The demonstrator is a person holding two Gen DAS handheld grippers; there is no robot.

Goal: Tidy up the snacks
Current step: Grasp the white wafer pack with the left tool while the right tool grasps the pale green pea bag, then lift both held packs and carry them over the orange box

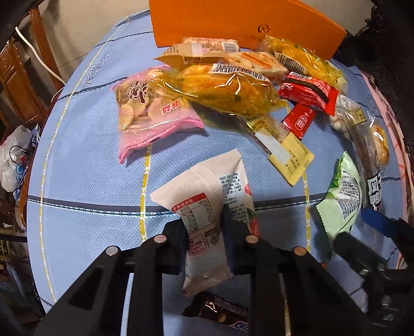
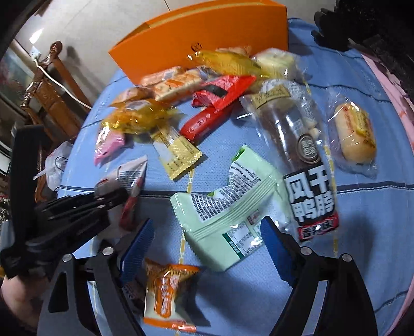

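The left gripper (image 1: 205, 227) pinches the white packet (image 1: 204, 206); the right gripper (image 2: 207, 240) gapes wide, straddling the green packet (image 2: 227, 206) without touching it.

A table under a blue checked cloth (image 1: 85, 165) is filling both views. An orange box (image 1: 233, 23) is standing at the top, with snack packets spreading below: pink biscuit bag (image 1: 150, 113), pale green pouch (image 2: 233, 214), orange-wrapped snack (image 2: 165, 287).
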